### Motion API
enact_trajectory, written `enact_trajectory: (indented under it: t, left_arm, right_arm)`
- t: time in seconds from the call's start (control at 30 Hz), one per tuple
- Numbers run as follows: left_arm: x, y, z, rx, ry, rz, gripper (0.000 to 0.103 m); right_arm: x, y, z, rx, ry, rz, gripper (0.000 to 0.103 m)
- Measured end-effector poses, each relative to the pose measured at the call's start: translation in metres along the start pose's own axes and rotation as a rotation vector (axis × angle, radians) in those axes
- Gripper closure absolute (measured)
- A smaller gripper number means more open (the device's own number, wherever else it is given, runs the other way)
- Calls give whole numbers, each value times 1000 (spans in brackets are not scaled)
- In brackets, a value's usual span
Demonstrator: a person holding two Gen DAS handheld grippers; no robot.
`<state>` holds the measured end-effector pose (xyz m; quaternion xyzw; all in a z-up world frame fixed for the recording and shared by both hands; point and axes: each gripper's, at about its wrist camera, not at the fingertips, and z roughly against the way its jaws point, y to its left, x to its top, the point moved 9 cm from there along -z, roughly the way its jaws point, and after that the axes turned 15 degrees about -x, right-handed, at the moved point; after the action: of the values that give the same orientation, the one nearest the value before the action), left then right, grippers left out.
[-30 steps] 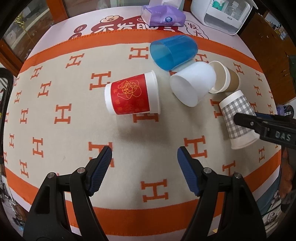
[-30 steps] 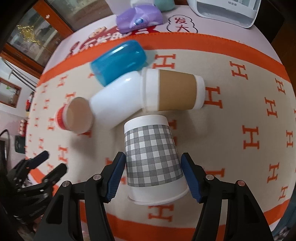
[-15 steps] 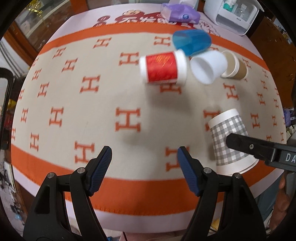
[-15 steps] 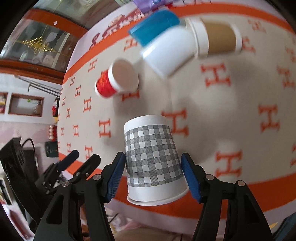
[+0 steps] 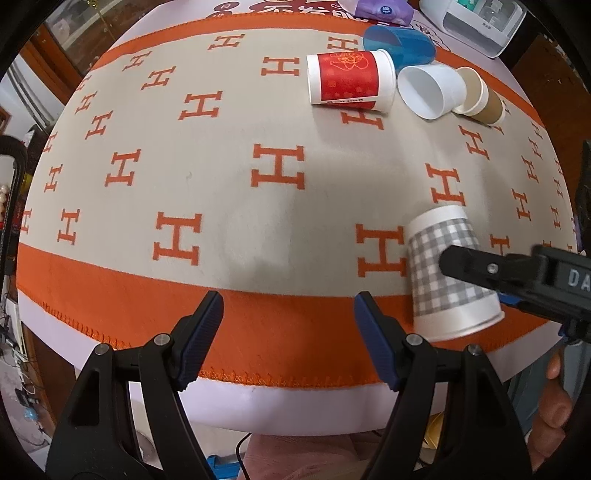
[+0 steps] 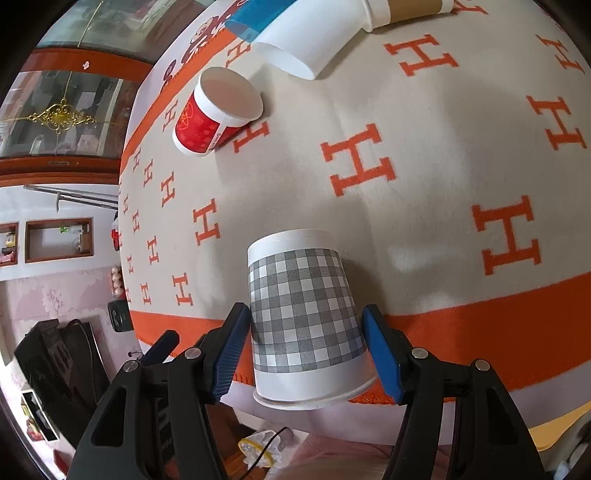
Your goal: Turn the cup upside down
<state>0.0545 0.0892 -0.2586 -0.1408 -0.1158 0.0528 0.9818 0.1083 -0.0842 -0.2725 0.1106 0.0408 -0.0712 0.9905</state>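
Only left-wrist view shows blue cup [image 5: 400, 44] fully. Right gripper [image 6: 306, 350] grips checked paper cup [image 6: 304, 314], base forward; left gripper [image 5: 288, 336] released, hovering at tablecloth [image 5: 221, 177] edge.

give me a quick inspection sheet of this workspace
surface: beige cloth with orange H pattern and orange border over a table.
job's things: grey checked paper cup, base pointing away from the camera, rim nearest it.
clutter: red paper cup, white plastic cup, brown-sleeved paper cup, blue plastic cup, all lying down; purple pack.
grippers: right gripper jaws clamp the checked cup; left gripper open, empty.
cables: thin black one below table edge.
surroundings: white appliance, wooden cabinet.
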Motion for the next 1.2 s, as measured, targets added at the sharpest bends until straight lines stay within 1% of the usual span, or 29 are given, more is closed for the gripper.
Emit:
enact_trajectory:
  t: [0.17, 0.2, 0.27, 0.47, 0.7, 0.93, 1.03, 1.2]
  left_arm:
    - [-3, -2, 0, -18, 2, 8, 32]
    - [-3, -2, 0, -22, 2, 10, 32]
    - [-3, -2, 1, -29, 3, 14, 32]
    - [-4, 0, 1, -52, 10, 29, 32]
    - [-2, -4, 10, -86, 15, 32, 32]
    - [2, -20, 25, -130, 8, 6, 32]
    - [3, -32, 31, -150, 5, -17, 32]
    - [3, -53, 34, -188, 17, -56, 32]
  right_arm:
    - [-2, 10, -11, -16, 10, 18, 37]
    - [-4, 10, -13, -20, 12, 21, 35]
    - [-5, 10, -12, -23, 8, 26, 27]
    - [-5, 9, -6, -28, -15, 40, 26]
    - [-9, 5, 16, -35, -61, 75, 26]
    - [-15, -9, 59, -58, -166, 97, 26]
    - [-21, -18, 82, -94, -234, 117, 26]
    - [-35, -36, 112, -141, -320, 124, 26]
